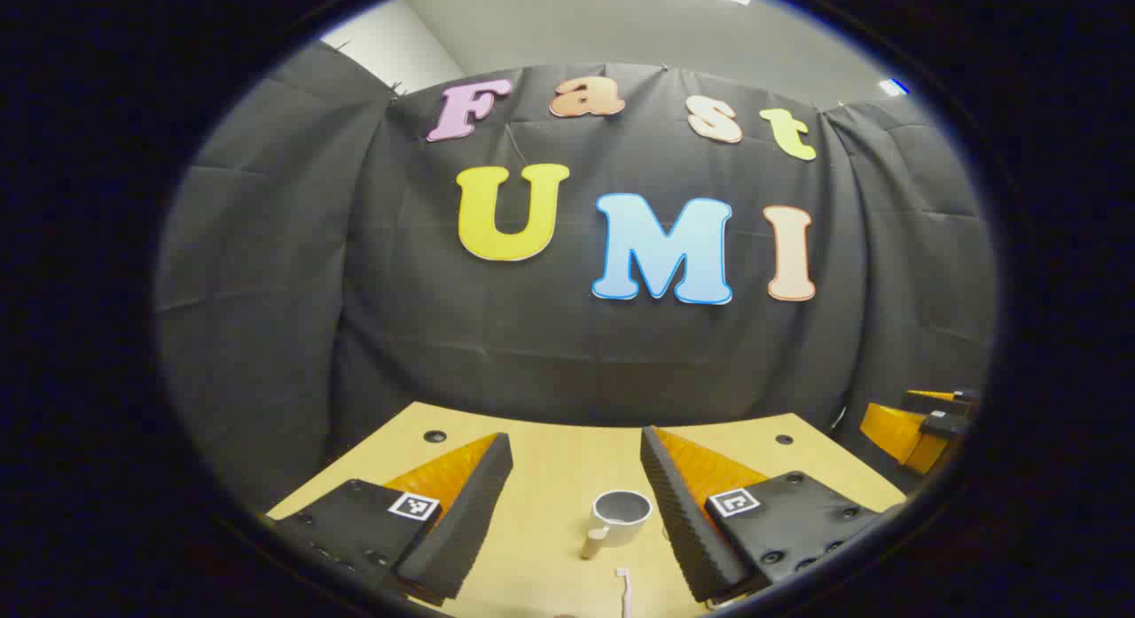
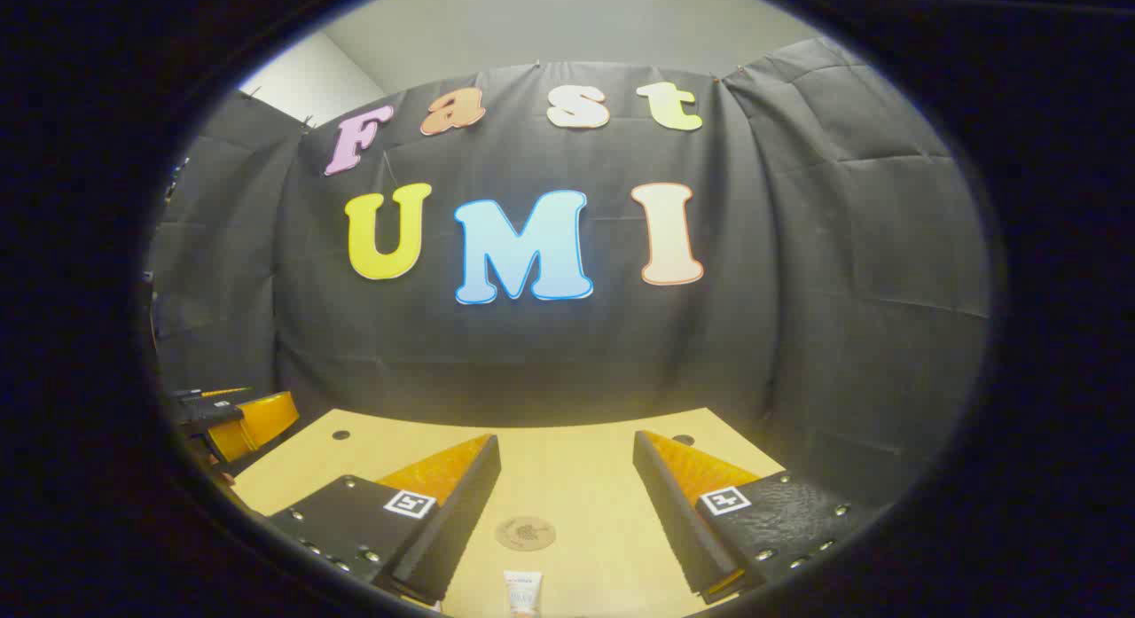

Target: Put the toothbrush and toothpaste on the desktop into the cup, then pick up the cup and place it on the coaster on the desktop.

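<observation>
In the left gripper view, the left gripper point(image 1: 576, 458) hovers above a pale wooden desktop point(image 1: 550, 476), its two wedge-shaped fingers spread wide apart with nothing between them. The inner faces of the fingers point(image 1: 470, 512) carry ridged, sawtooth-textured pads. Between the fingers, nearer the right one, a cylindrical cup point(image 1: 619, 516) stands upright on the desktop, with a smooth matte wall, a round open mouth and a small handle sticking out toward its lower left. Just below the cup, apart from it, the slim head end of the toothbrush point(image 1: 624, 587) lies flat on the wood; the rest of it is cut off at the bottom edge. Far off at the right edge, the other gripper point(image 1: 922, 423) shows beside the desktop.

In the right gripper view, the right gripper point(image 2: 567, 454) also stands open, its ridged fingers point(image 2: 461, 520) well apart and empty. Between them a round, flat coaster point(image 2: 525, 533) with a faint pattern on its face lies on the desktop point(image 2: 567, 476). Below it, near the bottom edge, the flat end of the toothpaste point(image 2: 522, 591) tube lies on the wood, apart from the coaster. Small dark round holes point(image 2: 340, 434) mark the desktop's far corners. Behind the desktop hangs a creased black cloth wall point(image 2: 798, 290).
</observation>
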{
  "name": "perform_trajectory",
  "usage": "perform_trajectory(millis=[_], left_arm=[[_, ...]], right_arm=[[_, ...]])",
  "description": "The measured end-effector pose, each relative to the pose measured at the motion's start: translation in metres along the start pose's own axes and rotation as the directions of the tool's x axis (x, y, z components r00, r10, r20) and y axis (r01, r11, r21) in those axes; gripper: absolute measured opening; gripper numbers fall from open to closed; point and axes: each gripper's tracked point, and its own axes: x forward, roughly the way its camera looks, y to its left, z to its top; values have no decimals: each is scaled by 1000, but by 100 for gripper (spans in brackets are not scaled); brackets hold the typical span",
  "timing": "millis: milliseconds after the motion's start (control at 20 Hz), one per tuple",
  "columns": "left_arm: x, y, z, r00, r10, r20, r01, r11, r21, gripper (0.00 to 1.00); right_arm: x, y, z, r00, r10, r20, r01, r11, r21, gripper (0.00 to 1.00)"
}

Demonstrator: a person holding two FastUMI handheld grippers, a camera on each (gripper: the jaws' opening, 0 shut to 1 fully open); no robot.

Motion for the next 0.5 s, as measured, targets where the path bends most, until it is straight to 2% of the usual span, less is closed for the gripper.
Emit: perform_trajectory(millis=[100,150,200,300,450,500], left_arm=[[1,-1,2,1000,-5,-8,5,1000,10,99],[1,-2,0,1000,-13,-13,13,1000,14,94],[1,-7,-2,1000,-21,-17,22,1000,21,99],[3,-17,-3,999,-31,-17,31,999,42,99],[3,-26,-1,999,-40,-10,40,997,67,89],[4,-26,-2,999,-33,-9,33,996,77,94]], right_arm=[[2,-3,-3,1000,3,-15,-3,1000,-1,93],[4,-5,-4,1000,-4,-17,4,1000,-6,93],[6,-8,-2,1000,-9,-18,8,1000,-8,93],[6,-13,-3,1000,-6,-22,6,1000,3,93],[4,-17,-5,1000,-7,-26,7,1000,10,93],[4,-18,-6,1000,-6,-30,6,1000,10,92]])
